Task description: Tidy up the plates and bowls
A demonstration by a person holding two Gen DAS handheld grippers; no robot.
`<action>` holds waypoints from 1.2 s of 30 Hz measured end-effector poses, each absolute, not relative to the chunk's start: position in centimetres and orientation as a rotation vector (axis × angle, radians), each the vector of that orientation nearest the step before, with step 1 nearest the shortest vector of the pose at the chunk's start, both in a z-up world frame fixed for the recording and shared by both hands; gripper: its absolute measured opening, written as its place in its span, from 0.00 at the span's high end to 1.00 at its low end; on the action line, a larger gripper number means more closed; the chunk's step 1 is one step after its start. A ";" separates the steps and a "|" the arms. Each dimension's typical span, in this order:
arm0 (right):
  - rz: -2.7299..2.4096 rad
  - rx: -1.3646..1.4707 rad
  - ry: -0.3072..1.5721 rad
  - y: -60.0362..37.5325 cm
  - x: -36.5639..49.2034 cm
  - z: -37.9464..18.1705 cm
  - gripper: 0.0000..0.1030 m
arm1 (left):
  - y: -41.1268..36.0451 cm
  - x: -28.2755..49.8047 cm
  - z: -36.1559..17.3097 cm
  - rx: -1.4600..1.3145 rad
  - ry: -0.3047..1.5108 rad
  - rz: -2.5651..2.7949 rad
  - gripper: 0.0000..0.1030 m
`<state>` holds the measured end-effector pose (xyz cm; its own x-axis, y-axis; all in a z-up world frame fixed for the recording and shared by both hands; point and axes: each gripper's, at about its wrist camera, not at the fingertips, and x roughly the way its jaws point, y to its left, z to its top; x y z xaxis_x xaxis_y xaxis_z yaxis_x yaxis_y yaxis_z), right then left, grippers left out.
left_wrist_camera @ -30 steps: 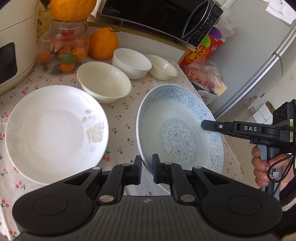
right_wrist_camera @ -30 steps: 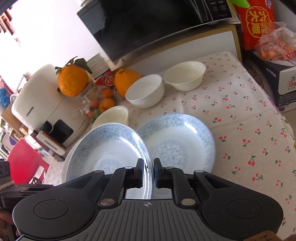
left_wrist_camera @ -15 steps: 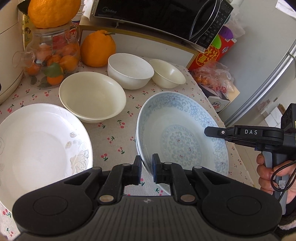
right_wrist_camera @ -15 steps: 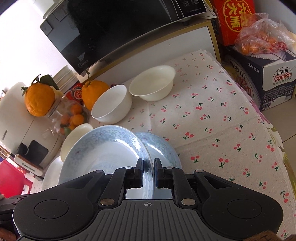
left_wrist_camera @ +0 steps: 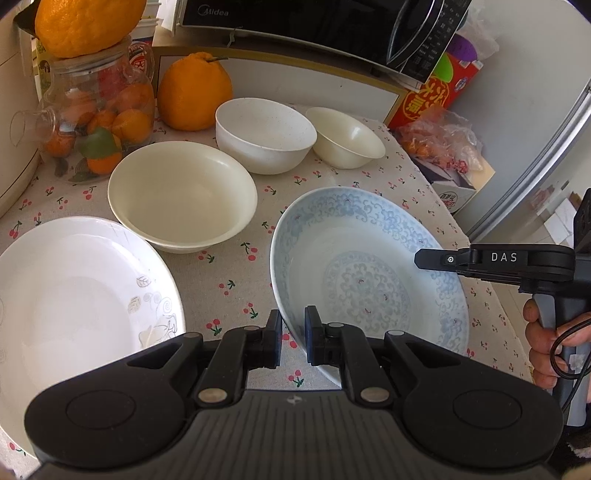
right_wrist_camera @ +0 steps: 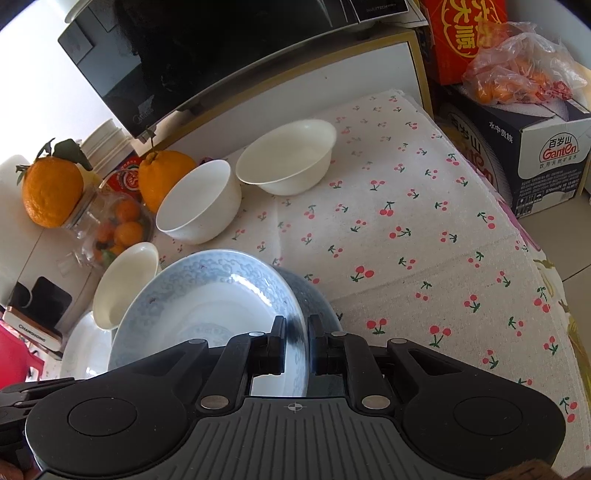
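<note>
A blue-patterned plate [left_wrist_camera: 369, 273] is held at both rims: my left gripper [left_wrist_camera: 292, 341] is shut on its near-left rim, my right gripper [right_wrist_camera: 296, 345] is shut on its right rim. In the right wrist view this plate [right_wrist_camera: 207, 314] covers almost all of a second blue plate [right_wrist_camera: 314, 299] beneath it. A white embossed plate [left_wrist_camera: 74, 302] lies at the left. A wide cream bowl [left_wrist_camera: 181, 195], a white bowl [left_wrist_camera: 264, 134] and a small cream bowl [left_wrist_camera: 345, 138] stand behind. The right gripper's side also shows in the left wrist view [left_wrist_camera: 495, 260].
A glass jar of small oranges [left_wrist_camera: 99, 114] with a big orange on top, another big orange [left_wrist_camera: 194, 98] and a microwave [left_wrist_camera: 321, 26] line the back. A red box and a bag of fruit [right_wrist_camera: 517, 74] sit past the table's right edge. The cherry tablecloth [right_wrist_camera: 424, 229] is bare at right.
The held blue plate has moved right and now sits over the second blue plate, hiding most of it. Both grippers stayed shut on its rim.
</note>
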<state>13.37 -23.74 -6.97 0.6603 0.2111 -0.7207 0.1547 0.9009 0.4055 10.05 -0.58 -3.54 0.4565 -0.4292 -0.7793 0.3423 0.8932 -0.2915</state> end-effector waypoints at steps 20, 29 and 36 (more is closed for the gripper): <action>-0.029 0.191 0.825 -21.1 13.6 -5.9 0.84 | -1.9 9.7 -4.0 -0.017 0.967 -0.459 0.87; -0.034 0.167 0.822 -21.0 13.5 -5.9 0.84 | -2.3 9.7 -4.0 0.015 0.957 -0.455 0.87; -0.067 0.106 0.826 -20.4 13.3 -6.0 0.84 | -2.8 9.4 -4.0 0.068 0.935 -0.451 0.87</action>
